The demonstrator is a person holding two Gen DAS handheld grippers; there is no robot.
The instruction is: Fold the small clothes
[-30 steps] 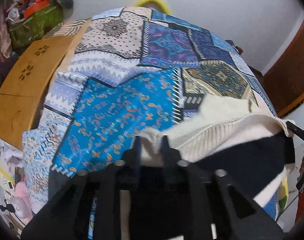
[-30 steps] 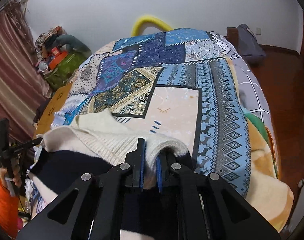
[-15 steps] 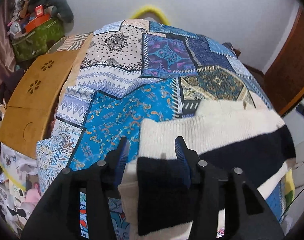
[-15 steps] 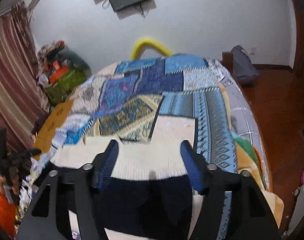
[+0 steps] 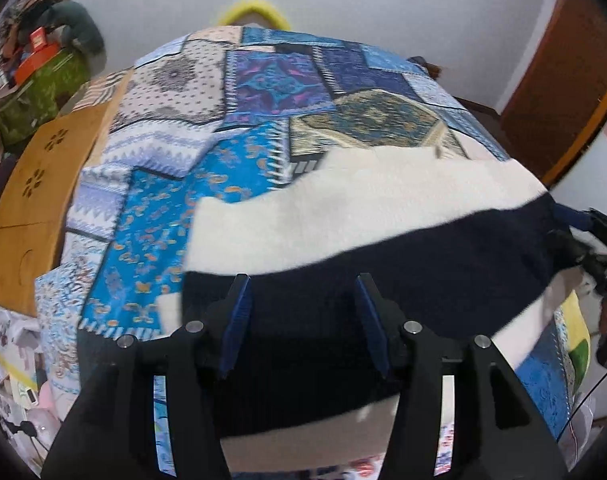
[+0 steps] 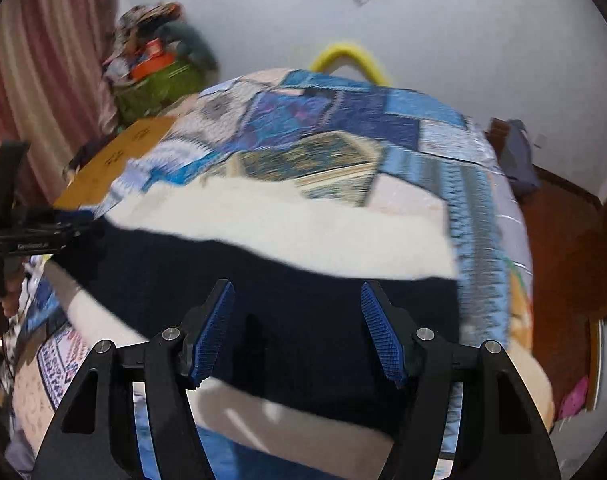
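Observation:
A cream and navy knitted sweater (image 5: 363, 216) lies folded flat across the near end of the patchwork bedspread (image 5: 263, 92). My left gripper (image 5: 301, 286) hovers over its navy band, jaws still opening, with nothing pressed between the blue pads. In the right wrist view the same sweater (image 6: 287, 236) spreads below my right gripper (image 6: 297, 292), which stands open above the navy band and holds nothing. The right gripper's tip (image 5: 599, 236) shows at the sweater's right edge in the left wrist view; the left gripper's body (image 6: 27, 236) shows at the left edge of the right wrist view.
A wooden board (image 5: 39, 184) lies along the bed's left side. A green bag heaped with things (image 5: 31, 80) stands in the far left corner. A yellow hoop (image 5: 259, 10) sits behind the bed. On the right are wooden floor (image 6: 563, 248) and a grey bag (image 6: 519, 160).
Both grippers let go of the sweater's cream edge and opened. The sweater dropped flat onto the bedspread, and both grippers pulled back over its navy band.

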